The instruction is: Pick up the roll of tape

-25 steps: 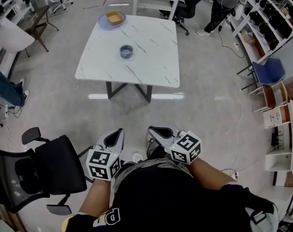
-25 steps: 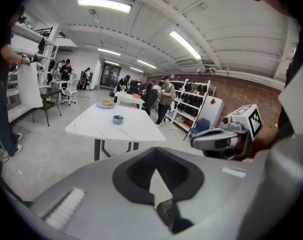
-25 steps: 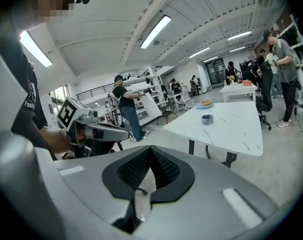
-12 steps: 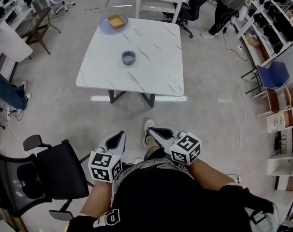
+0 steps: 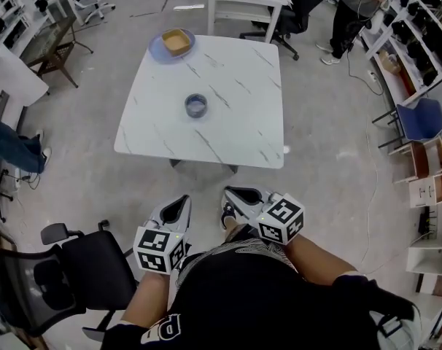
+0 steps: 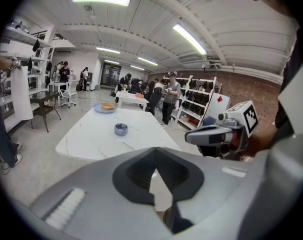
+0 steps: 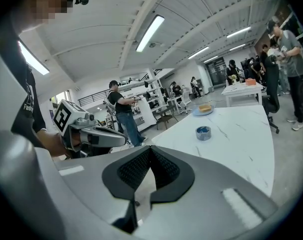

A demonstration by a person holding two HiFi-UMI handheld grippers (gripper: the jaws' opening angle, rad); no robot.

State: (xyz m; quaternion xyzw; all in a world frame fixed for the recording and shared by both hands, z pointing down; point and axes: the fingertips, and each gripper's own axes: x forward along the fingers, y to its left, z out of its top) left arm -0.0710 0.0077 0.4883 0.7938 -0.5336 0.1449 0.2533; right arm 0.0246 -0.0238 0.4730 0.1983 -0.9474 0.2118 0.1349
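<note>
A white square marble-patterned table [image 5: 232, 119] stands on the grey floor ahead of the person, with people and shelving around the edges of the room. A black office chair with armrests [image 5: 86, 268] sits at the person's left, near the left arm.

Both grippers are held low and close to the body, well short of the table's near edge. The left gripper [image 5: 179, 204] points toward the table; its grey jaws are closed together at the tips with nothing between them. The right gripper [image 5: 235, 195], just beside it and angled slightly inward, also has its jaws pressed together and holds nothing.

A round pale-blue plate [image 5: 157, 50] rests near the table's far left corner, carrying a small tan square tray [image 5: 176, 41].

The small blue-grey roll of tape [image 5: 196, 106] lies flat on the tabletop, left of centre, well apart from the plate and from both grippers. In each gripper view it shows beyond the closed jaw tips, out on the table surface and untouched.
</note>
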